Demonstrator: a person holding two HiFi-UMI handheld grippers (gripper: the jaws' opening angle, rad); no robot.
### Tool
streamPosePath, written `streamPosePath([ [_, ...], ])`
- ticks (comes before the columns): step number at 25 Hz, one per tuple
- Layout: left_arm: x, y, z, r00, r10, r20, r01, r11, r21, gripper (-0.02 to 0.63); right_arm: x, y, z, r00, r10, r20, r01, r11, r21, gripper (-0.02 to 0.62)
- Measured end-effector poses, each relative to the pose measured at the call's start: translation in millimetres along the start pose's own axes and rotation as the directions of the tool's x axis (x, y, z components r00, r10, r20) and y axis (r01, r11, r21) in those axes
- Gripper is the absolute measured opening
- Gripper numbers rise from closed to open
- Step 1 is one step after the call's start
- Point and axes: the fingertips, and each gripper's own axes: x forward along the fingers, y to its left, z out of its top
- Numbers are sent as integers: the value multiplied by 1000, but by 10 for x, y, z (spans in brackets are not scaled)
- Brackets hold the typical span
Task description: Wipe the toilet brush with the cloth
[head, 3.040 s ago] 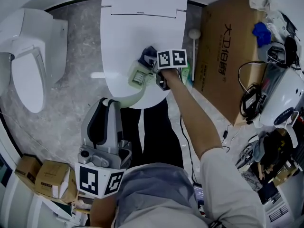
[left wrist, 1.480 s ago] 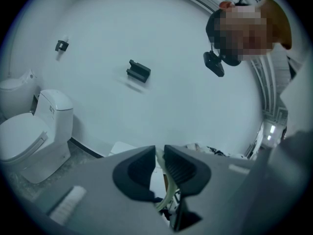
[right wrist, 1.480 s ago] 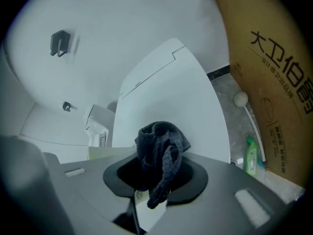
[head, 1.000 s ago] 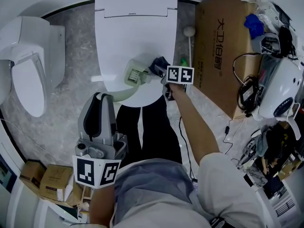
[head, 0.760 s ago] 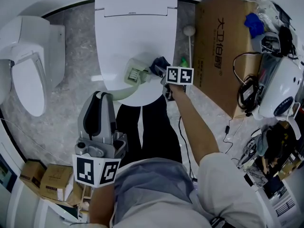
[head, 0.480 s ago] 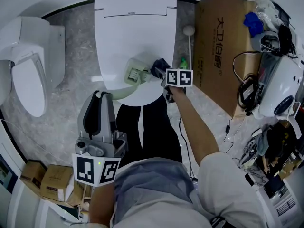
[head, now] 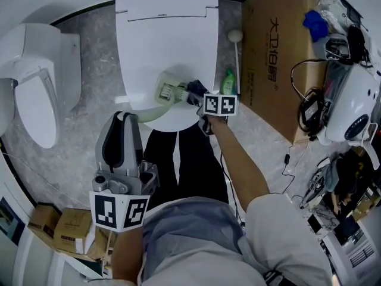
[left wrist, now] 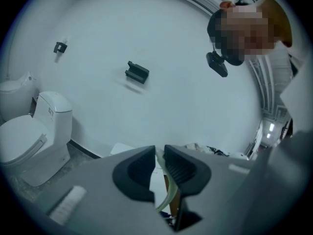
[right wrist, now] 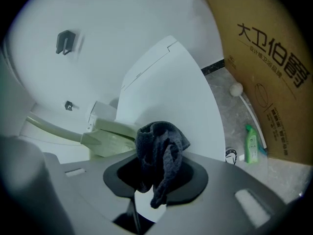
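Printed 大卫伯爵 in big black characters on cardboard box (right wrist: 266,58), up and right of right gripper (right wrist: 155,173). Smaller line underneath unreadable. Label on green bottle (right wrist: 251,143) illegible too.

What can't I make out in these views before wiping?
- Whether cloth touches brush: too small in head view, behind the cloth itself in right gripper view.
- Brush handle: left gripper view shows only a sliver between the left gripper's jaws.

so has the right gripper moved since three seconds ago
Yes. Against the toilet lid, the right gripper, shut on the cloth, has pulled back toward the lid's front edge, nearer the person.
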Motion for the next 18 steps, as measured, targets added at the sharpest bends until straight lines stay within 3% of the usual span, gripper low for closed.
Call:
streamPosePath([
  [10, -12, -3, -12, 1000, -18, -6, 18, 1000, 12, 0, -11, 1, -172, 997, 10, 76, -19, 993, 120, 107],
  [18, -17, -11, -7, 999, -34, -11, 34, 999, 18, 0, -18, 6, -286, 988, 10, 155, -51, 962, 266, 106],
])
